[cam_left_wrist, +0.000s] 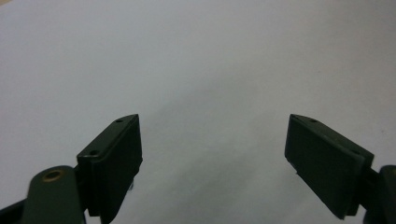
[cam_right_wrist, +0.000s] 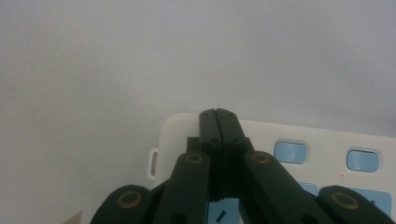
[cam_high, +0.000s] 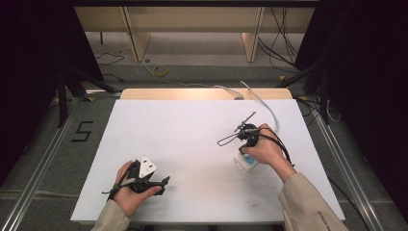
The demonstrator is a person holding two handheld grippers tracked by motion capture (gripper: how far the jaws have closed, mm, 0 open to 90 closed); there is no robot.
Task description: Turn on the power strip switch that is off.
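Note:
A white remote [cam_right_wrist: 322, 140] with pale blue buttons lies on the white table [cam_high: 192, 144] at the right; in the high view the remote [cam_high: 246, 162] pokes out from under the person's right hand [cam_high: 267, 149]. My right gripper [cam_right_wrist: 217, 112] hangs over its corner with both jaws pressed together and nothing between them. At the near left, the left hand holds my left gripper [cam_high: 161, 185] low over the bare table. In its own view the left gripper [cam_left_wrist: 215, 119] is open, with bare white surface between the jaws.
A white cable [cam_high: 262, 102] curls across the table's far right corner. Black cables trail from the right hand over the table. A wooden strip [cam_high: 202, 93] edges the far side. Metal rails [cam_high: 45, 154] flank the table, and dark curtains stand on both sides.

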